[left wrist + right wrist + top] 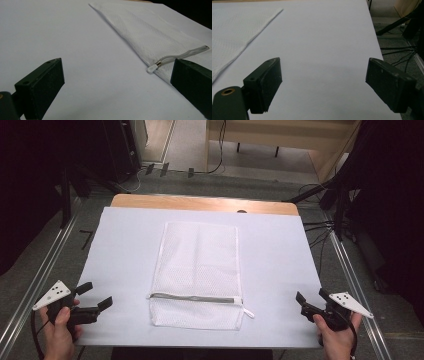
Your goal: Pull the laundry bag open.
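Two grippers are in view, and we take the white mesh laundry bag [197,272] as our reference for all positions. The bag lies flat on the white table cover [280,250], roughly at its centre, long axis running away from the person. Its grey zipper [192,297] crosses the bag near the end closest to the person, closed as far as we can judge, and the white pull tab [248,312] sticks out past the bag's right edge onto the cover.

The left gripper [92,296] is held to the left of the bag's near end, well apart from it, at the cover's near left edge. Its jaws stand wide open and hold nothing; in the left gripper view the bare cover shows between them, with the bag's edge and the pull tab [152,69] just inside the right-hand jaw (in that view's own terms).

The right gripper [311,301] is held to the right of the bag's near end, likewise well apart from it, near the cover's right edge. Its jaws are also spread wide and empty; the right gripper view shows the bag [232,35] off to the left of the jaws, untouched.

Each gripper is grasped by one hand: the left hand [60,332] and right hand [337,340] both sit nearer the person than the bag.
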Demonstrator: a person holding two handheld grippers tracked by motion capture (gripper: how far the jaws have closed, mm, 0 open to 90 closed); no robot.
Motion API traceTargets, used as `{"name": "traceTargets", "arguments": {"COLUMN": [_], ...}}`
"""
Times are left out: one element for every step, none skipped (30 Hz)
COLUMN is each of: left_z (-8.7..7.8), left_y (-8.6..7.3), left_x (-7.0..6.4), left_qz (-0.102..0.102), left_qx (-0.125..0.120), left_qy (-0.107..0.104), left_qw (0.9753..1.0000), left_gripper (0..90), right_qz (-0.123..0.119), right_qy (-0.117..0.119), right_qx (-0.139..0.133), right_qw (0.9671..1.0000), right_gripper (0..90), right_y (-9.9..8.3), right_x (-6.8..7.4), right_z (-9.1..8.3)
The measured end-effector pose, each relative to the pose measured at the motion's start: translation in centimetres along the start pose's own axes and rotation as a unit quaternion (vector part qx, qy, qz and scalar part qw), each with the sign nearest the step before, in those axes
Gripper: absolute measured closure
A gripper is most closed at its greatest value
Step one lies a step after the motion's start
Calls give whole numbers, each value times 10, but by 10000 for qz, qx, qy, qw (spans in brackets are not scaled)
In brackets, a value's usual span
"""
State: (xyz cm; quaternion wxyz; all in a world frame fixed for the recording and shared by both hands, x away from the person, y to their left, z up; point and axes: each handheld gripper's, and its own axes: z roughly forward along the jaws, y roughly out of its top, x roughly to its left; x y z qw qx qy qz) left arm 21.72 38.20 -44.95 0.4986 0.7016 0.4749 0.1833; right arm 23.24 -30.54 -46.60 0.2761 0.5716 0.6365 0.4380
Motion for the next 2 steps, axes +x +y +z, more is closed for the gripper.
{"name": "traceTargets", "arguments": {"left_z": [1,2], "left_y": [0,0], "left_x": [-1,-1], "left_qz": [14,43], "left_qx": [28,41], "left_qy": [-10,-20], "left_qw": [10000,10000], "left_gripper": [0,0], "right_qz": [-28,-41], "right_qy": [-24,-26], "right_qx": [15,20], "right_qw": [10000,10000], "right_gripper": [138,138], "right_y": [0,0], "right_x": [0,0], "right_z": [0,1]}}
